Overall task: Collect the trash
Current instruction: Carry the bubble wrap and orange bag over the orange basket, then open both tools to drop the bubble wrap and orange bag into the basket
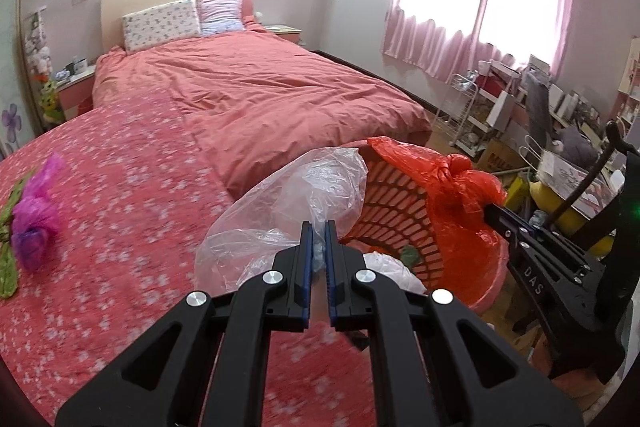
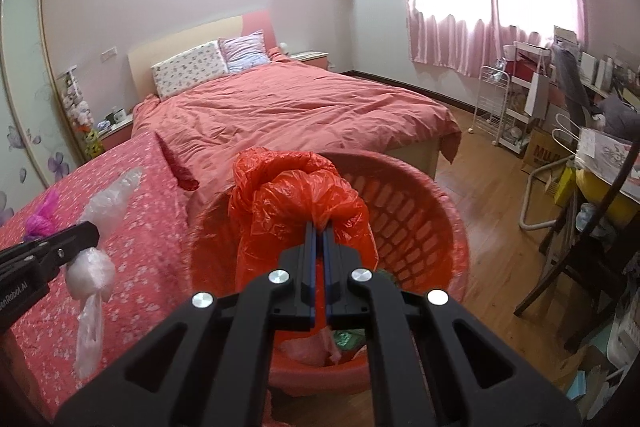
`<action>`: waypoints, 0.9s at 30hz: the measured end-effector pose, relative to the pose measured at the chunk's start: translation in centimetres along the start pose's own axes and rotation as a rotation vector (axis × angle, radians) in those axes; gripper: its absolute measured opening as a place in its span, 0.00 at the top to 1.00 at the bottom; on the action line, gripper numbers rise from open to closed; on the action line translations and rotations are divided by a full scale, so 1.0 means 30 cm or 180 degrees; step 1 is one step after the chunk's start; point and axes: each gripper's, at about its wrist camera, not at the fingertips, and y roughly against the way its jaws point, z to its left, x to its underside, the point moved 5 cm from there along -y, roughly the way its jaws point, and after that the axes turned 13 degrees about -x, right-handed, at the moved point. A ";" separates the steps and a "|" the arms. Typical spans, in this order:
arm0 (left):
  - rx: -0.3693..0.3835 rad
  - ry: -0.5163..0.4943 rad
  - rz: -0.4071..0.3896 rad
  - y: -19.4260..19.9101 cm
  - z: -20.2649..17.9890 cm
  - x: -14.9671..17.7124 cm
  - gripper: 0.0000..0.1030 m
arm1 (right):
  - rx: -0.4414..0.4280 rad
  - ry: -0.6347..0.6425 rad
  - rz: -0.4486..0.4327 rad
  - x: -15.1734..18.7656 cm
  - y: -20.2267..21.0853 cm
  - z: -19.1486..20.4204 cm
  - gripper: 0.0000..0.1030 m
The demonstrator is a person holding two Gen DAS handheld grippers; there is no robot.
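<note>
Pinching clear bag (image 1: pixel 288 195), left hand-held gripper (image 1: pixel 319 227), right hand-held gripper (image 2: pixel 319 227) pinching red bag (image 2: pixel 296 199) above basket (image 2: pixel 436 211)

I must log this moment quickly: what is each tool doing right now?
Left tool: closed on the clear plastic bag.
Right tool: closed on the red plastic bag, above the red basket.

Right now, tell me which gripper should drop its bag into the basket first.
Right. The right gripper holds the orange bag directly above the red basket; the left gripper holds its clear bag beside the rim, above the bedspread.
</note>
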 end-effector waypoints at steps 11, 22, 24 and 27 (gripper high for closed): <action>0.0195 -0.0118 0.0022 -0.063 -0.139 -0.027 0.94 | 0.0100 -0.0162 -0.0099 -0.029 0.000 -0.121 0.96; 0.0262 -0.0166 0.0178 -0.126 -0.194 -0.017 0.94 | 0.0090 -0.0285 -0.0076 -0.027 -0.021 -0.175 0.95; 0.0243 -0.0154 0.0202 -0.134 -0.196 -0.016 0.93 | 0.0068 -0.0297 -0.0073 -0.029 -0.027 -0.173 0.91; 0.0239 -0.0130 0.0255 -0.146 -0.193 -0.016 0.84 | 0.0038 -0.0289 -0.0083 -0.030 -0.030 -0.167 0.87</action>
